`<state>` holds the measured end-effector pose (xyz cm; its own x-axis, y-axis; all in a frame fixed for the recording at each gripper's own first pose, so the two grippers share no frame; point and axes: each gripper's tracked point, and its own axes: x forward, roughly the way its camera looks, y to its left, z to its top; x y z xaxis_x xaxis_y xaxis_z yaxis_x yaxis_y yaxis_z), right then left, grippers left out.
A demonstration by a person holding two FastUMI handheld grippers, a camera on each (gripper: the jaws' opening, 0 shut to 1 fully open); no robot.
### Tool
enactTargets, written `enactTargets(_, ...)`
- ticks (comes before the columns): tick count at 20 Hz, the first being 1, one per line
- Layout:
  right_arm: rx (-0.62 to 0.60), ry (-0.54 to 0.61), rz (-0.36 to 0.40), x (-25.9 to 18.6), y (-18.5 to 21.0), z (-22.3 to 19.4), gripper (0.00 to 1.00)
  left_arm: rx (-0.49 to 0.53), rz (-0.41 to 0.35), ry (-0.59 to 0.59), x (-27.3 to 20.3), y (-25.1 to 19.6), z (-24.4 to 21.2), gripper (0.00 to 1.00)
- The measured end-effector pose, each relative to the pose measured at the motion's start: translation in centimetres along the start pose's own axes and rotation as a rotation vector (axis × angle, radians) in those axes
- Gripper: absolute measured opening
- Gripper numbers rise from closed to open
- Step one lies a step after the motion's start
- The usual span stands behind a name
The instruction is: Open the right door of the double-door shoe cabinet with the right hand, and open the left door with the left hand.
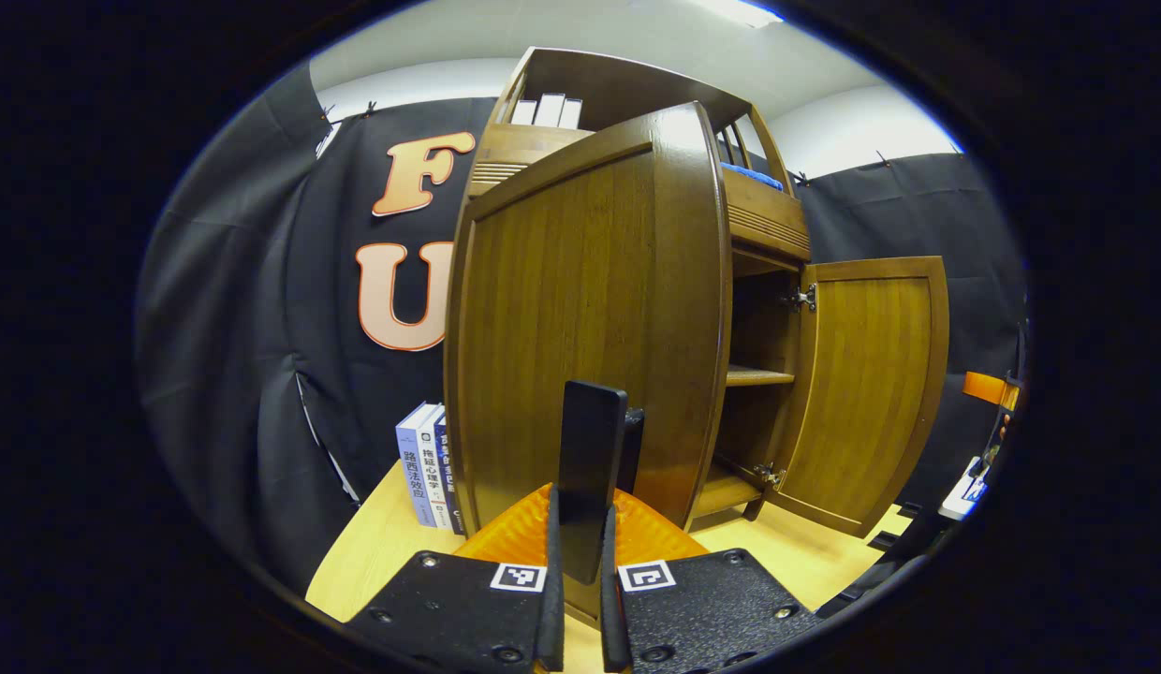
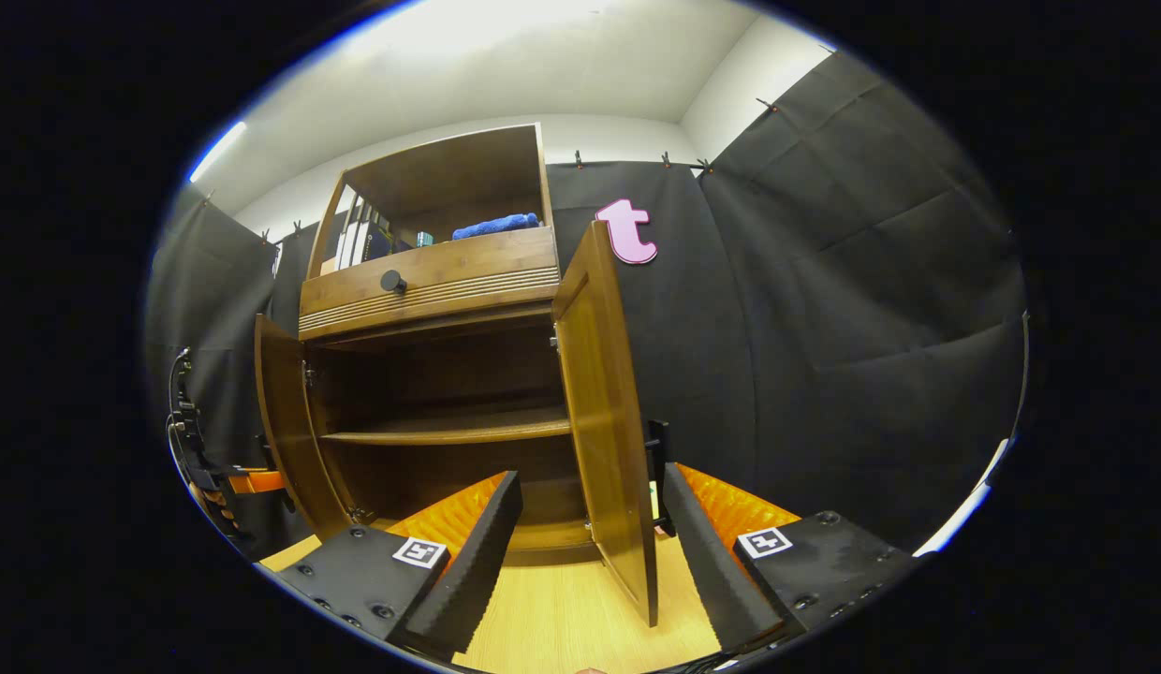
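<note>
I had the left gripper nearly closed, its two fingers pinched on the left door handle, a dark upright bar that rose from between the jaws. The left door stood just ahead of the jaws, swung well out from the shoe cabinet, its outer face towards my camera. The right gripper was spread wide and held nothing. The free edge of the right door ran up between the jaws with a gap on either side, as far as I could tell. The right door handle sat just inside the right-hand finger, and I could not tell whether it touched. Past the left-hand finger the open inside and its shelf showed.

I judged both doors open and the task close to done, with only the left swing to finish and let go. To do that well, I would have drawn the handle along the door's own arc about its hinges, not straight back, so the grip did not twist or drag the cabinet across the tabletop. I would have slowed before the hinge stop, minded the books standing beyond the left jaw, then opened the fingers fully and backed straight off the bar. The right jaws needed to back away without catching the door edge
</note>
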<state>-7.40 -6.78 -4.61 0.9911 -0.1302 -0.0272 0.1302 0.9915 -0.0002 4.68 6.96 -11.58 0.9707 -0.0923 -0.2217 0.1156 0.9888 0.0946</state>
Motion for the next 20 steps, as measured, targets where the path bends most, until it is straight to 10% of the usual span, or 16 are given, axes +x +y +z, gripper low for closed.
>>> enactTargets(14,-0.016,0.030,0.065,1.3,5.8,-0.7,1.00,-0.003,0.178,-0.022,-4.0,10.7,0.6,0.01)
enactTargets(20,-0.028,0.036,0.085,1.7,7.4,-0.7,0.98,-0.051,0.144,-0.020,-4.5,11.7,0.6,0.00)
